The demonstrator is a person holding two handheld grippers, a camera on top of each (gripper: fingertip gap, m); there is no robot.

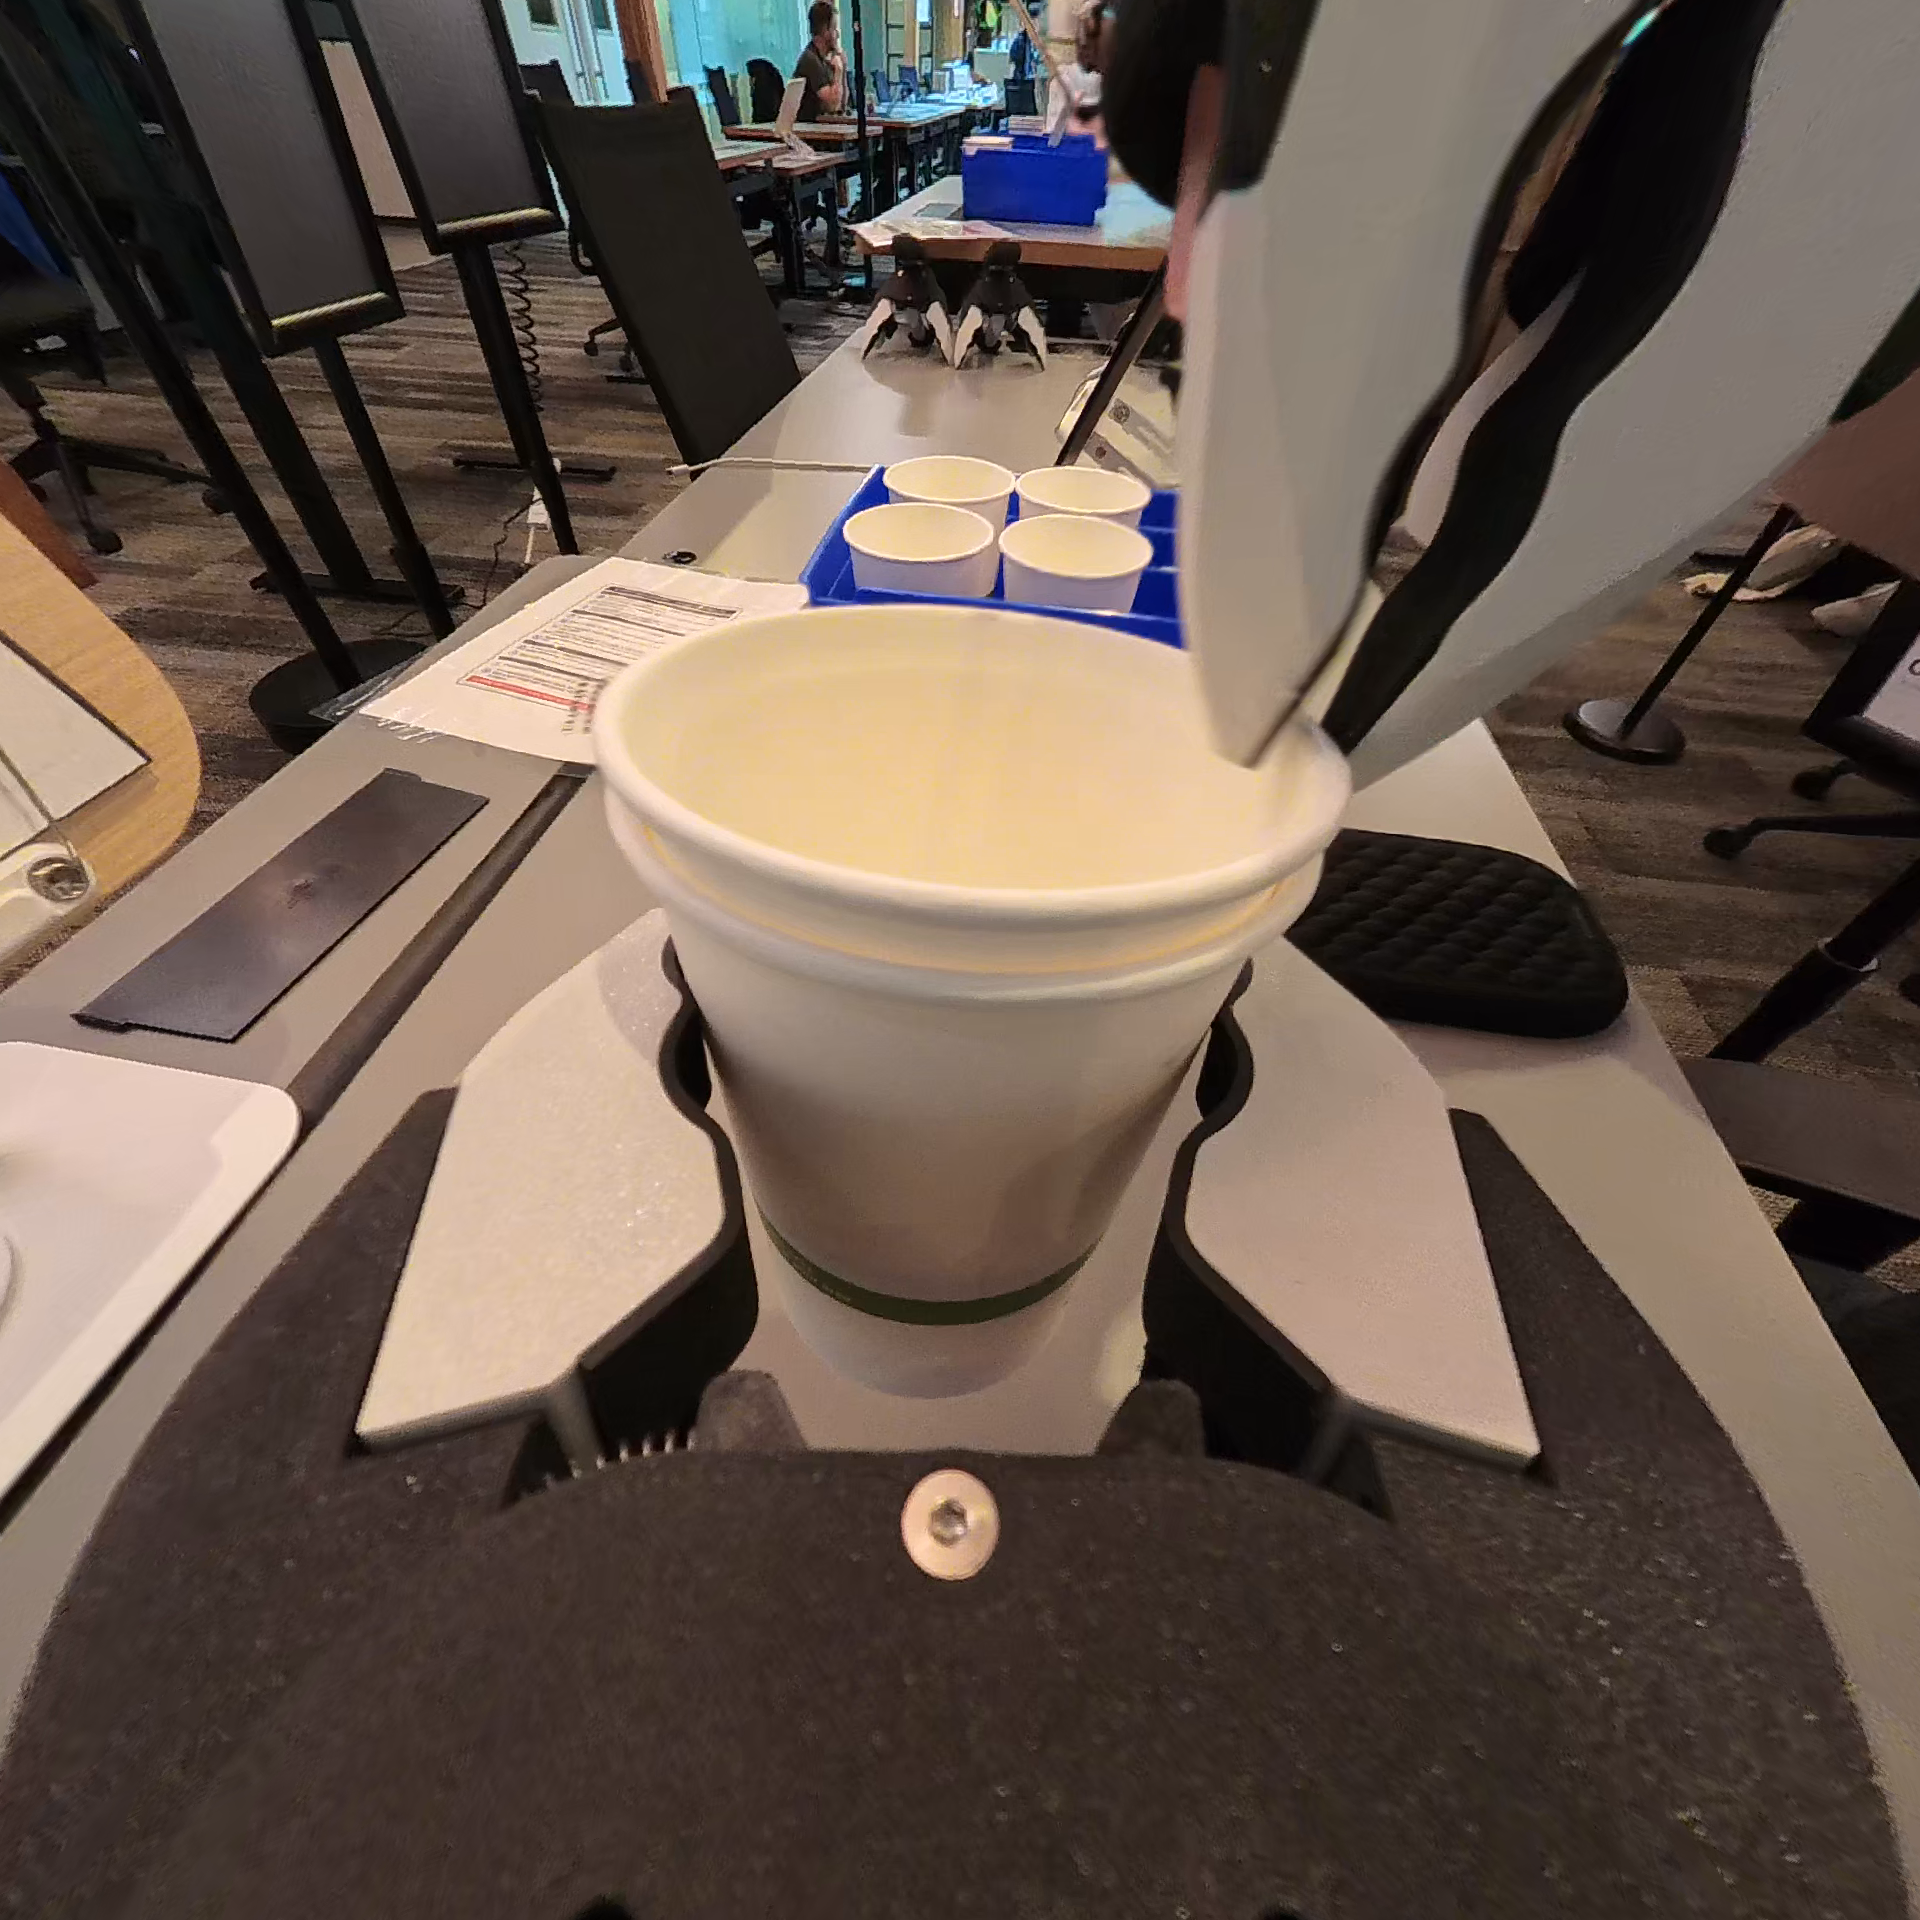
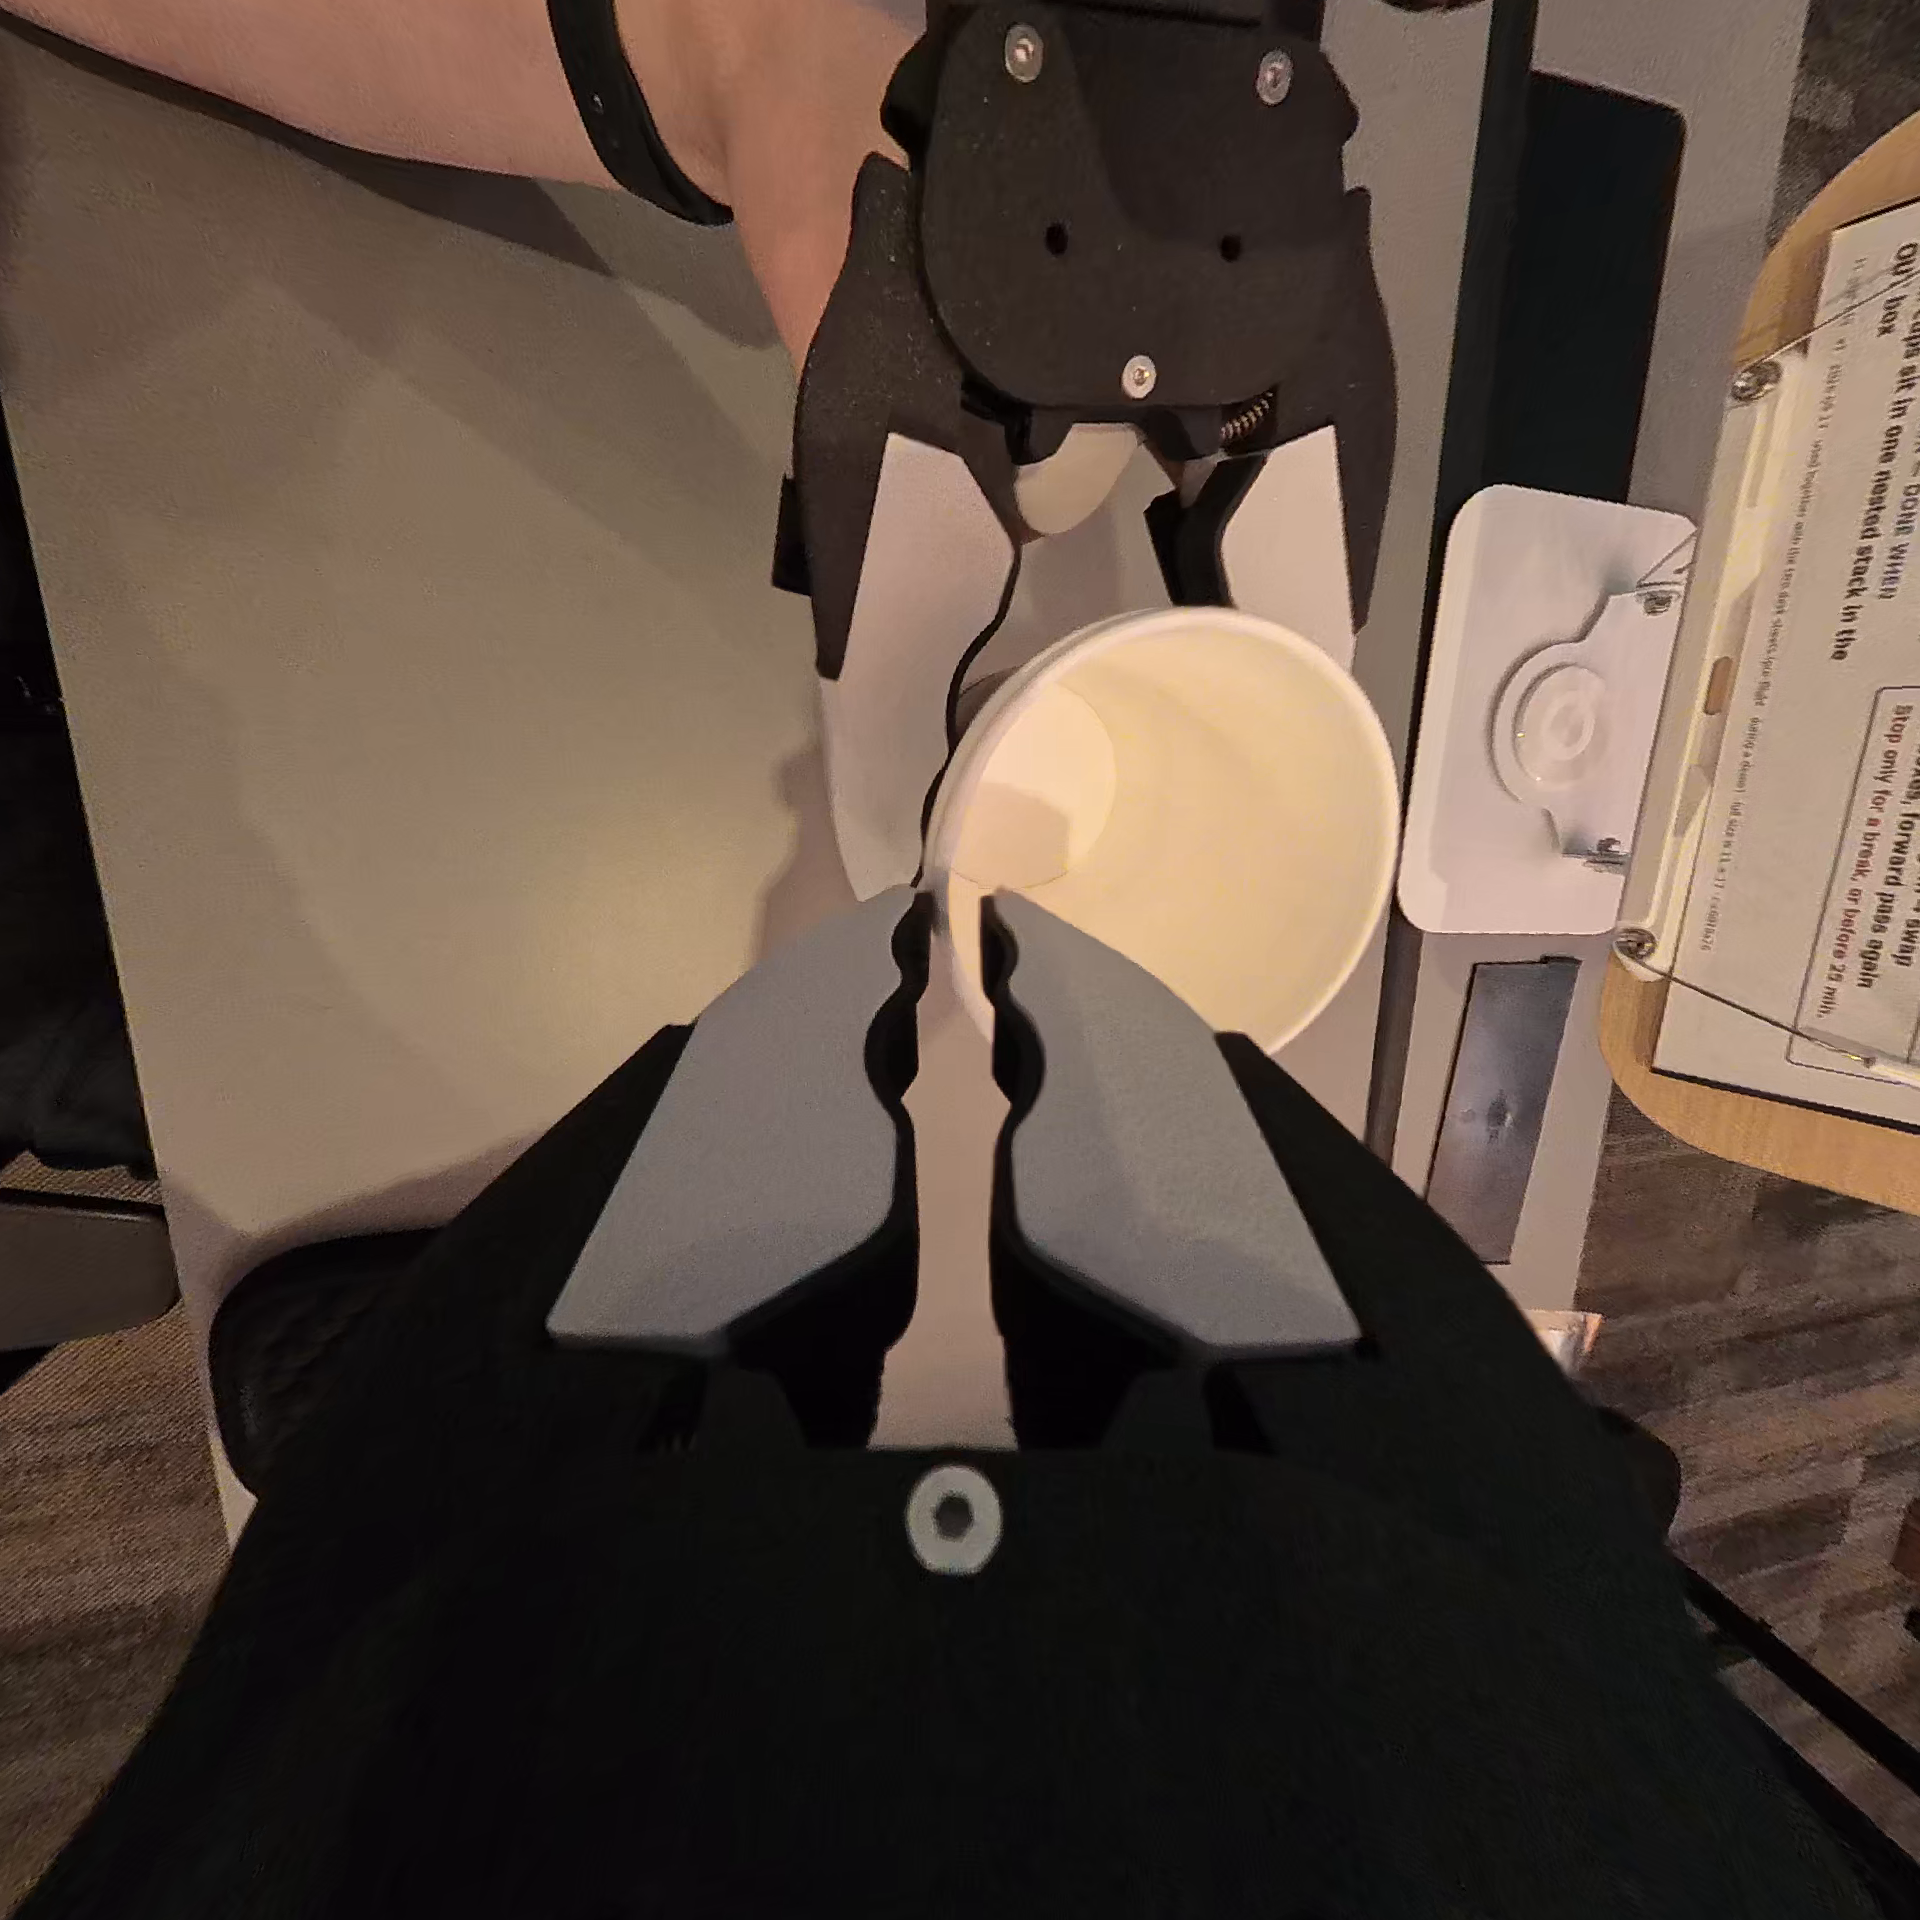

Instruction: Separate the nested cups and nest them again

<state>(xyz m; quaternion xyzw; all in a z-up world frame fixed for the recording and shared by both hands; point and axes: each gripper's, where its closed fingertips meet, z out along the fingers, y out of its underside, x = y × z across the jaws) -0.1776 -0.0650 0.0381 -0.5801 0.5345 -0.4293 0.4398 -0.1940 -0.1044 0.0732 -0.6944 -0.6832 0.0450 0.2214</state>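
Where the left wrist view starts, the left gripper (image 1: 956,1101) is clamped around the outer cup (image 1: 935,1132) — grey fingers (image 1: 582,1174) pressed on both sides of its wall, above a green band near the base. The inner cup (image 1: 966,790) sits nested in it, rim raised slightly above the outer rim. The right gripper (image 1: 1294,743) comes down from upper right, fingertips pinching the inner cup's rim at its far right edge; the right wrist view confirms it, one finger (image 2: 1091,1039) inside the rim, the other outside, closed on the wall. Both cups are held above the grey table (image 1: 1621,1195). Just right — a black padded rest (image 1: 1455,935). Beyond, a printed sheet (image 1: 582,644), then a blue bin (image 1: 831,571) holding four small white cups (image 1: 920,551).
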